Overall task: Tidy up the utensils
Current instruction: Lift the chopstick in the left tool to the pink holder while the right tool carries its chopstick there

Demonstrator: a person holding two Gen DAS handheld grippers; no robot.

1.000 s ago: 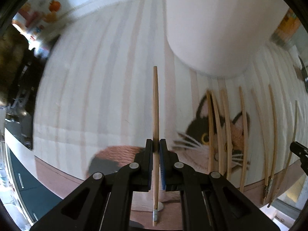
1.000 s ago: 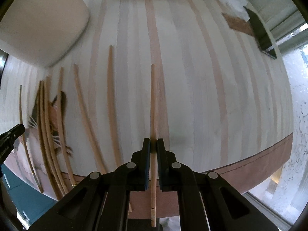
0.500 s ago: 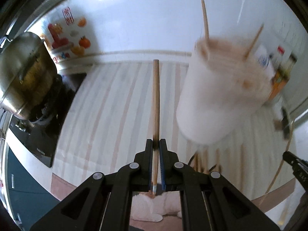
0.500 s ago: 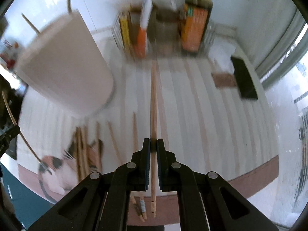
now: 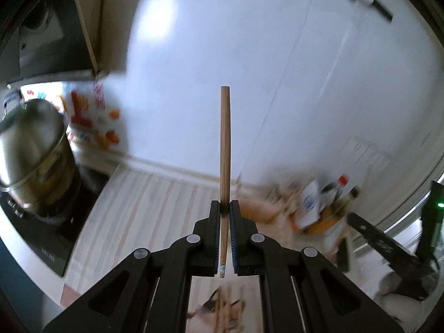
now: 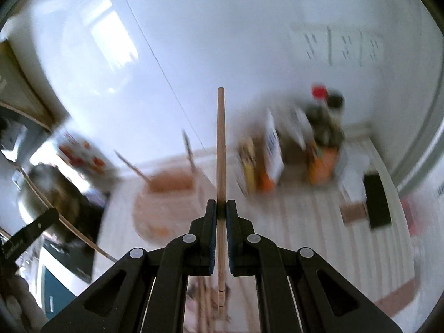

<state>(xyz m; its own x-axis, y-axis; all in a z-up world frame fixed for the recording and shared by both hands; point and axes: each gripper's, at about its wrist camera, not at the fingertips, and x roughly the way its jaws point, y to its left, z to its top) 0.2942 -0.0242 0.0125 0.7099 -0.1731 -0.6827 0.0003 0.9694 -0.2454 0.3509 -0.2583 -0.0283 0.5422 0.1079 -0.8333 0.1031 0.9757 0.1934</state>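
Observation:
My left gripper (image 5: 225, 208) is shut on a wooden chopstick (image 5: 225, 144) that sticks out forward, high above the striped counter mat (image 5: 144, 211). My right gripper (image 6: 221, 206) is shut on a second wooden chopstick (image 6: 221, 144), also raised in the air. Below and left of the right gripper stands the blurred pale utensil holder (image 6: 163, 205) with two chopsticks (image 6: 188, 149) poking out of it. More loose chopsticks (image 6: 205, 299) lie on the cat-print part of the mat under the grippers. The other gripper (image 5: 388, 252) shows at the right of the left wrist view.
A steel pot (image 5: 33, 155) sits on a black cooktop (image 5: 41, 230) at the left. Sauce bottles and boxes (image 6: 319, 144) crowd the back of the counter against the white wall. A black flat object (image 6: 376, 202) lies at the right of the mat.
Both grippers have risen well above the mat and tilted up toward the wall, each still clamping its chopstick. The utensil holder and the loose chopsticks have dropped lower in view.

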